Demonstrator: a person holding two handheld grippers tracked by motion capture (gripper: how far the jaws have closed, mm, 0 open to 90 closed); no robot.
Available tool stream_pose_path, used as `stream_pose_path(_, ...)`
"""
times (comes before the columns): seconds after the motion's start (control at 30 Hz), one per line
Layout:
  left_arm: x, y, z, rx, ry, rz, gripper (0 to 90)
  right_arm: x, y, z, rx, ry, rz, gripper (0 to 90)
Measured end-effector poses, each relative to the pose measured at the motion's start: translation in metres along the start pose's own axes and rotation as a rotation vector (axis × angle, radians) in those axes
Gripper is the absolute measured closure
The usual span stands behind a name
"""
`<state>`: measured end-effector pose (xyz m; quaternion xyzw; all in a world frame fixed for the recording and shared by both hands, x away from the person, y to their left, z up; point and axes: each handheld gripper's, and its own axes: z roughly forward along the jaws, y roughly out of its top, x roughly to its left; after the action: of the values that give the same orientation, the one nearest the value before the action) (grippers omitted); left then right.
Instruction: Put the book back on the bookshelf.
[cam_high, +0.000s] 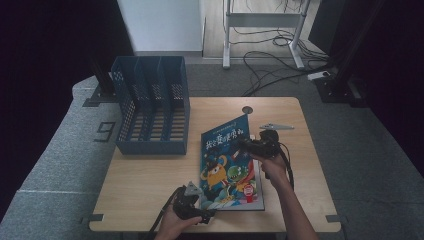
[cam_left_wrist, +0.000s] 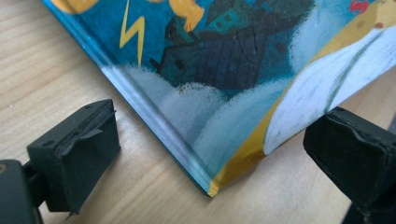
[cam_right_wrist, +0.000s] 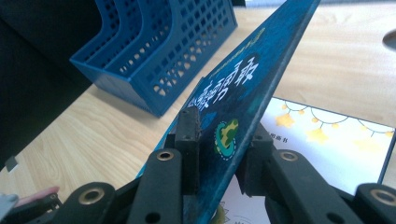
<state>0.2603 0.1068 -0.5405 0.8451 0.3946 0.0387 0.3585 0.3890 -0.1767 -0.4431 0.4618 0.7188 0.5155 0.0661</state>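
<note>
Clamped on the front cover (cam_right_wrist: 243, 88) of a picture book (cam_high: 231, 165), the right claw (cam_high: 252, 146) has one jaw on the printed face and the other on the underside, so the cover stands lifted and tilted while the pages (cam_right_wrist: 327, 135) below lie flat. Seen from above, that claw sits at about 3 o'clock of the book, with the person's right hand (cam_high: 272, 165) behind it. The book lies on the wooden counter (cam_high: 145, 175), a little right of the middle and toward the near edge.

At about 7 o'clock of the book, the left claw (cam_high: 196, 209) is released: its two jaws stand wide apart on either side of the book's near corner (cam_left_wrist: 210, 186), neither pad touching it, and the corner rests on the counter between them.

Farther out, at about 10 o'clock of the book, a blue file rack (cam_high: 150, 105) with slotted compartments stands upright on the counter, well apart from the book.
</note>
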Motion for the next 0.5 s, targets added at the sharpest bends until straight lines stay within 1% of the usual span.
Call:
stream_pose_path(0.17,0.0014,0.0021,0.0015,-0.001,0.01,-0.002,3.2,0.004,0.0017,-0.0046,-0.042,0.005,-0.039,73.2)
stream_pose_path(0.37,0.0046,0.0063,0.0037,0.001,0.018,-0.013,3.2,0.0063,0.0037,-0.0087,-0.071,-0.01,-0.065,73.1)
stream_pose_path(0.5,0.0061,0.0097,0.0057,0.007,0.026,-0.012,3.2,0.0071,0.005,-0.0109,-0.098,-0.004,-0.088,73.4)
